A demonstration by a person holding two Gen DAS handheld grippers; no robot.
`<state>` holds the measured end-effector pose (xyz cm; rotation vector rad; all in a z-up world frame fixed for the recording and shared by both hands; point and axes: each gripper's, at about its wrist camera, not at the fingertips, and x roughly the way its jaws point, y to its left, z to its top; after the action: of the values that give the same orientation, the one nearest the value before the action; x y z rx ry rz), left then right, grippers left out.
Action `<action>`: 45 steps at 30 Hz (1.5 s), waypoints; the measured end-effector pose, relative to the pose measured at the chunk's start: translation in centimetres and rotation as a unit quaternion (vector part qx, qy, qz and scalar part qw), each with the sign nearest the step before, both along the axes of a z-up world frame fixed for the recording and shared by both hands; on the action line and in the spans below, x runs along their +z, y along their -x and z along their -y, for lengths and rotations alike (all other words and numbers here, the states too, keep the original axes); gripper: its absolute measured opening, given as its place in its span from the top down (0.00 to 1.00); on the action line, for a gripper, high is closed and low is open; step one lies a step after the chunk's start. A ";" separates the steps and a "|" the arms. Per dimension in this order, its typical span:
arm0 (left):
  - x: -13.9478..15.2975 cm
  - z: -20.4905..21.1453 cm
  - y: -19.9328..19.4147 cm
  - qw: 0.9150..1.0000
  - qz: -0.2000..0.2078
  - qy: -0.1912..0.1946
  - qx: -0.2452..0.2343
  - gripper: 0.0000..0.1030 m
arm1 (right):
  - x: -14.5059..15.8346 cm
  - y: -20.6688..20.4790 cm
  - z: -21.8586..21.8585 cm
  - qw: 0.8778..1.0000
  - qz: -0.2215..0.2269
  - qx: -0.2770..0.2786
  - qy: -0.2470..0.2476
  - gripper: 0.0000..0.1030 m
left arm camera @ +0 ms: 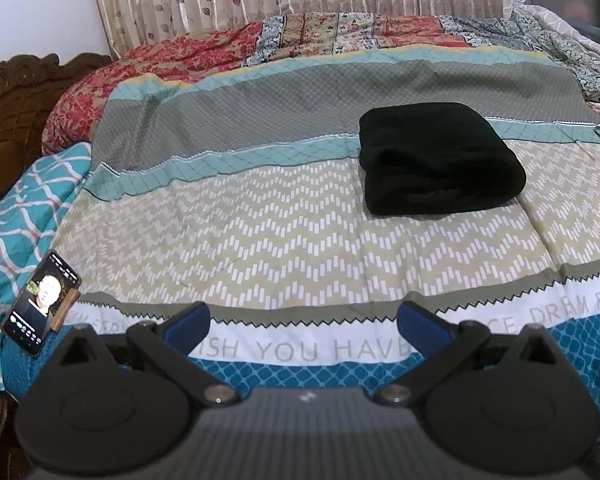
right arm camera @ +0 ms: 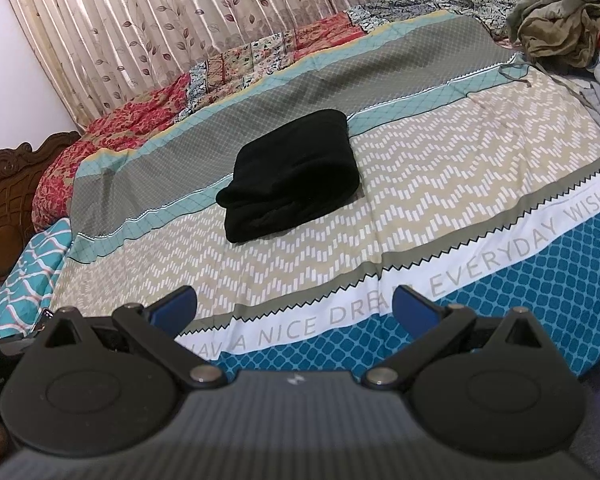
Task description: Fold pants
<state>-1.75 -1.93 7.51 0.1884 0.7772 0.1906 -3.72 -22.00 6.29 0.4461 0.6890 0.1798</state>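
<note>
My left gripper (left arm camera: 304,328) and my right gripper (right arm camera: 294,310) both stood with jaws spread wide and empty, above the near edge of the bed (left arm camera: 300,240), well apart from the cloth. The black pants (left arm camera: 440,160) lay already folded in a thick bundle near the middle of the bed, a little toward its right side. I judged the task almost finished; the danger was that one more touch could pull the top layer and let the bundle fall open

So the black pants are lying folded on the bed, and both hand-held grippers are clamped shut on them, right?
Not quite. The black pants do lie folded on the bed, but neither gripper holds them. The left hand-held gripper and the right hand-held gripper are both open and well short of the pants, as each wrist view shows.
</note>
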 end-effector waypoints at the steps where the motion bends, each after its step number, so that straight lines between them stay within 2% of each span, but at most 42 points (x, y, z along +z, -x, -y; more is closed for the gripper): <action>1: 0.1 0.0 0.1 1.000 0.003 -0.003 0.000 0.00 | 0.0 0.1 -0.1 1.000 0.000 -0.001 0.000 0.00; 9: 0.5 0.1 0.2 0.999 0.030 -0.038 0.003 0.00 | 0.1 0.1 -0.2 1.000 0.001 -0.001 0.001 0.00; 15: 0.4 0.1 0.2 0.998 0.032 -0.047 0.001 0.00 | 0.1 0.2 -0.3 1.000 0.002 -0.002 0.001 0.00; 45: 0.1 0.3 0.3 0.998 0.027 -0.050 -0.004 0.00 | 0.0 0.3 -0.3 1.000 -0.005 -0.006 -0.003 0.00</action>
<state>-2.05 -2.21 7.58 0.2796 0.7131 0.2254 -3.99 -21.65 6.27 0.4574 0.6951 0.1688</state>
